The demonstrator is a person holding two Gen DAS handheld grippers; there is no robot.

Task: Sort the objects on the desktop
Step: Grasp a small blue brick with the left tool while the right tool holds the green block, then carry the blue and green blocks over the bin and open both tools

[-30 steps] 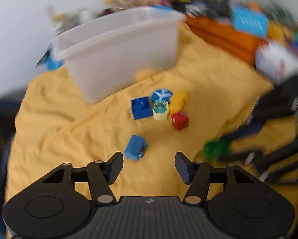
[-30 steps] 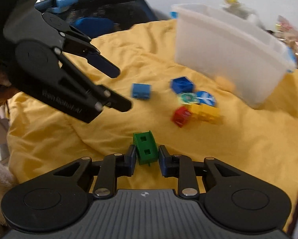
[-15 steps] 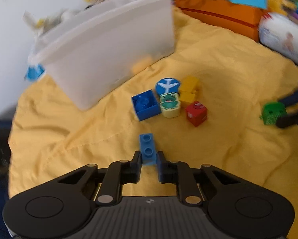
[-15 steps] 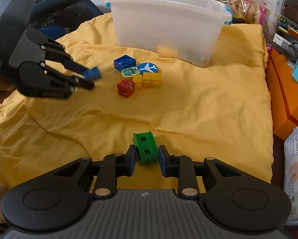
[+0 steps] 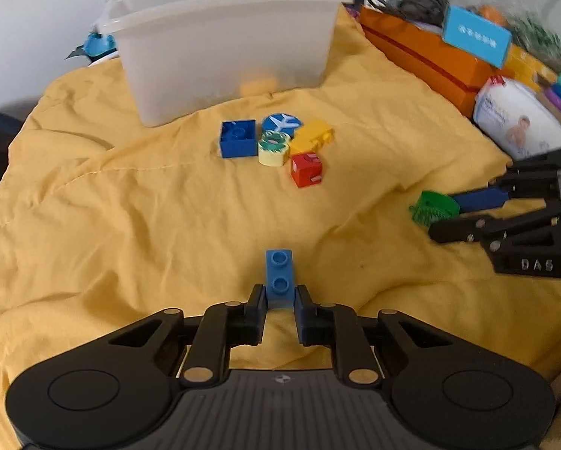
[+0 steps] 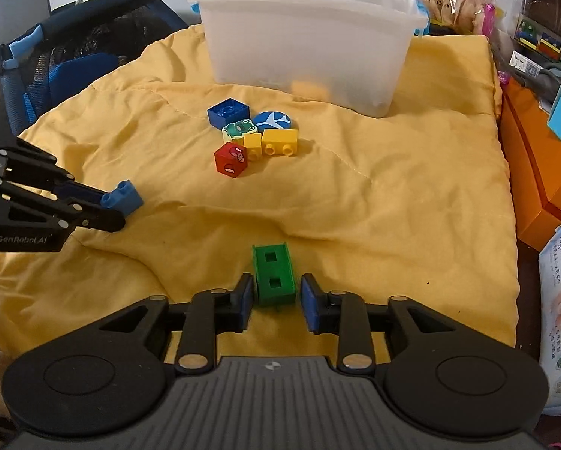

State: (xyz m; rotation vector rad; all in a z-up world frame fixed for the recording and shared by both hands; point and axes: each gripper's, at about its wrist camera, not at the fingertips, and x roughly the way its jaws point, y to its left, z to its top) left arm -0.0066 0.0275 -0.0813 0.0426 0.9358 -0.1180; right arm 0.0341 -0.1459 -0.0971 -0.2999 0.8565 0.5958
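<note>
My left gripper [image 5: 279,296] holds a light blue brick [image 5: 279,275] between its pads just over the yellow cloth [image 5: 130,206]; its jaws are starting to open. In the right wrist view the left gripper [image 6: 111,210] is at the left with that brick [image 6: 124,197] at its tips. My right gripper [image 6: 274,294] is opening. A green brick [image 6: 274,277] lies on the cloth between its pads, with a gap on each side. The left wrist view shows the right gripper [image 5: 441,217] and the green brick [image 5: 434,208] at the right.
A white plastic bin [image 6: 302,45] stands at the back of the cloth. In front of it lie a dark blue brick [image 6: 228,111], a frog block [image 6: 239,129], a plane disc [image 6: 273,120], yellow bricks [image 6: 279,141] and a red cube [image 6: 231,159]. Orange boxes [image 5: 430,52] line the right.
My left gripper went from open to closed on the light blue brick and drew back with it. My right gripper's pads have parted from the green brick.
</note>
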